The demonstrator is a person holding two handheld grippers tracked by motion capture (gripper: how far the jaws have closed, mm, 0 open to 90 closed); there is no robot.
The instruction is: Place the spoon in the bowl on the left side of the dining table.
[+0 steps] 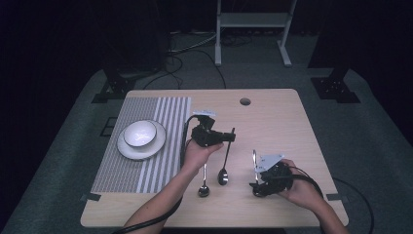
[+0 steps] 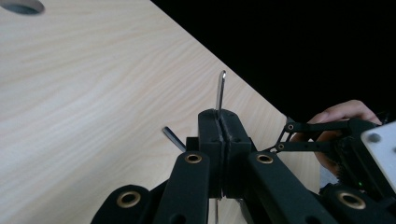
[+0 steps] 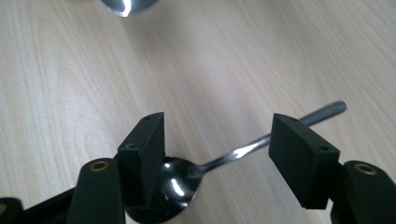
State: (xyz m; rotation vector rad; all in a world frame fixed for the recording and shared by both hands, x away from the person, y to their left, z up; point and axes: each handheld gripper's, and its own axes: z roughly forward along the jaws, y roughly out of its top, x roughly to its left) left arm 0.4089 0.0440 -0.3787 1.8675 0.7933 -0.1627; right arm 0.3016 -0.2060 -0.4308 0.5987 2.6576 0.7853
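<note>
Black jaws of the right gripper (image 3: 217, 154) stood apart nearest the camera, pressing on nothing; a spoon (image 3: 187, 179) lay on the wooden table (image 3: 70, 70) between them, bowl by the left jaw, handle running past the right jaw. Farther off, the left gripper (image 2: 219, 123) was clamped tight on a second spoon's (image 1: 224, 161) handle, its tip rising just above the jaws. A third spoon (image 1: 203, 187) lay below that hand.
</note>
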